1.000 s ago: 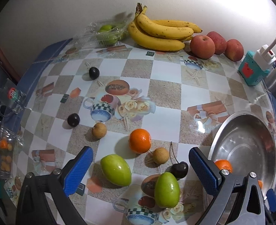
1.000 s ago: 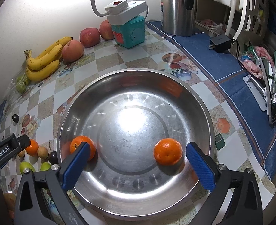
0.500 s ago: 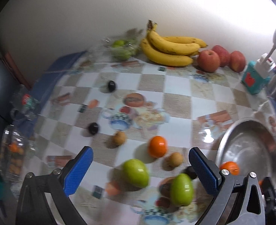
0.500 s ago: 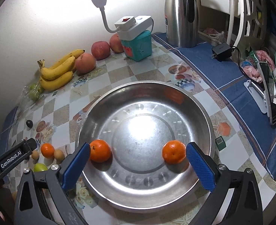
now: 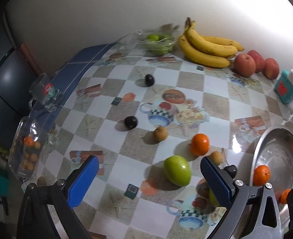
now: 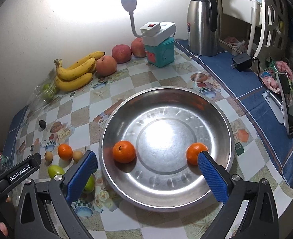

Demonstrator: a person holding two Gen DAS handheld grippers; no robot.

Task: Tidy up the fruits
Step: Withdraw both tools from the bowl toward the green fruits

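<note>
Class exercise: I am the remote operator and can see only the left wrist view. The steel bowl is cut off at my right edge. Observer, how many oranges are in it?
Observer: Two. The right wrist view shows the whole steel bowl, with one orange on its left side and another orange on its right side.
Operator: Is the right gripper holding either one?
Observer: No. The right gripper is open and empty; its right finger only overlaps the right-hand orange in the picture.
Operator: What stands beyond the teal box?
Observer: A steel kettle on the blue cloth, to the right of the teal box.
</note>
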